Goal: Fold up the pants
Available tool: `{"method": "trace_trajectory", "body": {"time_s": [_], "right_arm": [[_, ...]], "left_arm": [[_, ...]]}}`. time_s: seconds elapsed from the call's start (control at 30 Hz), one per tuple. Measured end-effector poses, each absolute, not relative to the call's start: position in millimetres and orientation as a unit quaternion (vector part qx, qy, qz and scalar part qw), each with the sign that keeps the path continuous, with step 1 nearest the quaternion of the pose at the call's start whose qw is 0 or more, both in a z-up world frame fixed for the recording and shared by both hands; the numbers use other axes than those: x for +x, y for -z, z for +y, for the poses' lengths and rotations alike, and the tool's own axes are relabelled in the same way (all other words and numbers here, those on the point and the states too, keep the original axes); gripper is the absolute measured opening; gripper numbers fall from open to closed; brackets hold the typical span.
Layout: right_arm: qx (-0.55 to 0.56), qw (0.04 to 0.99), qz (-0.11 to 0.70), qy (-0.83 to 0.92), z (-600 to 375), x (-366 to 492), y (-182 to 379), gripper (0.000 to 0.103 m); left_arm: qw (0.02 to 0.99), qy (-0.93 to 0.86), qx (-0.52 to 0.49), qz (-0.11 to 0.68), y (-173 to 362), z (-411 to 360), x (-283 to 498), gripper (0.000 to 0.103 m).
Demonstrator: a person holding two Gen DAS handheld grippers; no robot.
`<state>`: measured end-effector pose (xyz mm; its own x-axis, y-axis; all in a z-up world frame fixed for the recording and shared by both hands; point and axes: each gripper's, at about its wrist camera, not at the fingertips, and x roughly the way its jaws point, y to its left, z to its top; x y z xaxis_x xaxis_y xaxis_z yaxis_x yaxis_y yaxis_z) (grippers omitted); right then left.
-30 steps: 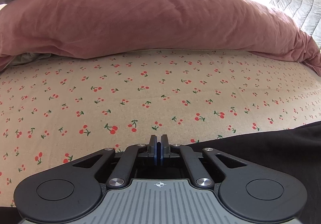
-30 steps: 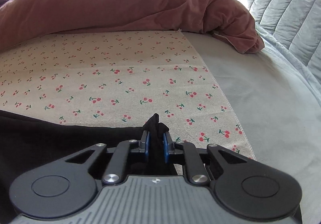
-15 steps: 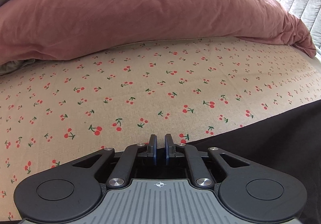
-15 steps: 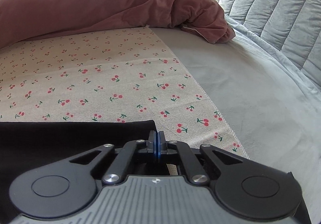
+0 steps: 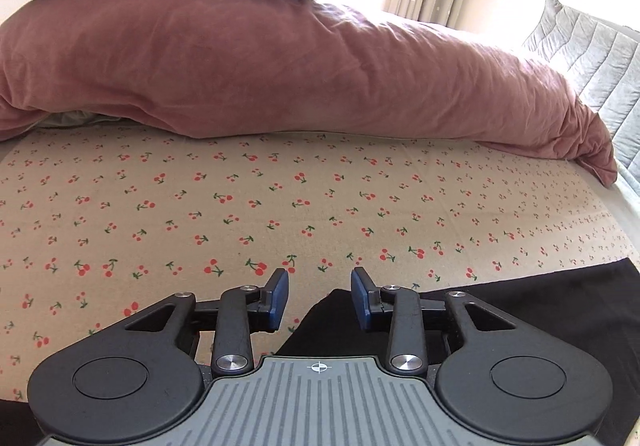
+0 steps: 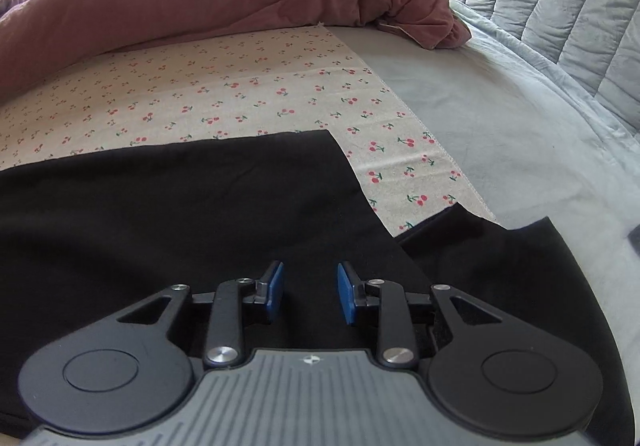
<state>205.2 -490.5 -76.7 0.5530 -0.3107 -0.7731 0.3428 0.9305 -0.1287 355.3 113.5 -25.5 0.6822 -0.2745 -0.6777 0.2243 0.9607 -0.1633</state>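
Both tools letting go! Left tool (image 5: 319, 296) opening, nothing pinched; right tool (image 6: 310, 292) opening too (empty) above the black pants (image 6: 180, 214), lying flat on the cherry-print sheet (image 6: 240, 86), from centre toward 9 o'clock.

Opening left hand-held gripper (image 5: 319, 296) above black pants (image 5: 540, 310)

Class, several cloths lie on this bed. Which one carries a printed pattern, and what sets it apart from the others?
The cherry-print sheet: beige, dotted with small red cherries. The pink duvet, the black pants and the pale grey bedsheet are each plain.
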Motion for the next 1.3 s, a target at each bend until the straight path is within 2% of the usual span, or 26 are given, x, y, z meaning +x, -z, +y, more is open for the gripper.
{"method": "trace_trajectory", "body": {"time_s": [0.07, 0.1, 0.13, 0.17, 0.3, 0.37, 0.4, 0.47, 0.53, 0.57, 0.63, 0.73, 0.8, 0.93, 1.17, 1.3], "right_arm": [[0.028, 0.890, 0.414, 0.188, -487.4, 189.0, 75.6, 0.022], [0.025, 0.889, 0.417, 0.186, -485.3, 185.9, 77.6, 0.022], [0.003, 0.885, 0.422, 0.195, -480.8, 184.9, 81.0, 0.015], [-0.027, 0.880, 0.424, 0.212, -476.1, 185.1, 83.8, 0.002], [-0.036, 0.877, 0.424, 0.225, -476.1, 181.6, 80.5, 0.000], [-0.039, 0.878, 0.422, 0.224, -471.3, 176.6, 72.8, 0.000], [-0.044, 0.881, 0.419, 0.217, -465.1, 173.1, 67.1, 0.001], [-0.056, 0.894, 0.404, 0.186, -445.2, 166.6, 51.7, 0.026], [-0.073, 0.906, 0.389, 0.148, -415.1, 161.8, 35.0, 0.039], [-0.085, 0.911, 0.382, 0.129, -397.2, 161.4, 27.3, 0.045], [-0.114, 0.919, 0.368, 0.084, -354.0, 163.0, 13.8, 0.049], [-0.152, 0.923, 0.354, -0.005, -279.9, 162.0, 1.8, 0.051], [-0.186, 0.915, 0.348, -0.082, -218.0, 158.1, 2.2, 0.052], [-0.239, 0.903, 0.314, -0.172, -125.3, 138.1, 19.0, 0.052], [-0.218, 0.905, 0.294, -0.216, -58.9, 124.1, 40.7, 0.052], [-0.234, 0.893, 0.270, -0.273, -10.9, 112.9, 48.2, 0.052]], "left_arm": [[0.918, 0.137, -0.030, 0.370, 18.9, 121.8, 341.1, 0.050], [0.918, 0.138, -0.030, 0.370, 17.1, 125.1, 335.2, 0.052], [0.918, 0.136, -0.027, 0.372, 15.8, 127.4, 329.7, 0.052], [0.917, 0.132, -0.025, 0.376, 15.0, 129.1, 324.9, 0.052], [0.912, 0.101, -0.061, 0.394, 10.8, 148.6, 300.8, 0.052], [0.908, 0.079, -0.105, 0.398, 7.5, 169.1, 281.1, 0.063], [0.908, 0.069, -0.122, 0.395, 5.3, 178.9, 271.3, 0.065], [0.907, 0.047, -0.143, 0.394, -0.4, 197.7, 254.0, 0.065], [0.902, 0.006, -0.180, 0.393, -7.6, 223.4, 235.5, 0.065], [0.895, -0.013, -0.210, 0.394, -10.2, 237.7, 225.4, 0.065], [0.875, -0.061, -0.283, 0.388, -12.2, 265.8, 201.8, 0.065], [0.842, -0.111, -0.377, 0.370, -10.7, 300.4, 166.4, 0.065], [0.836, -0.126, -0.397, 0.359, -9.7, 310.5, 149.2, 0.065], [0.843, -0.126, -0.392, 0.345, -0.2, 321.8, 126.2, 0.065], [0.864, -0.121, -0.336, 0.355, 31.5, 338.3, 104.8, 0.065], [0.858, -0.103, -0.361, 0.350, 44.2, 360.1, 96.0, 0.065]]}}
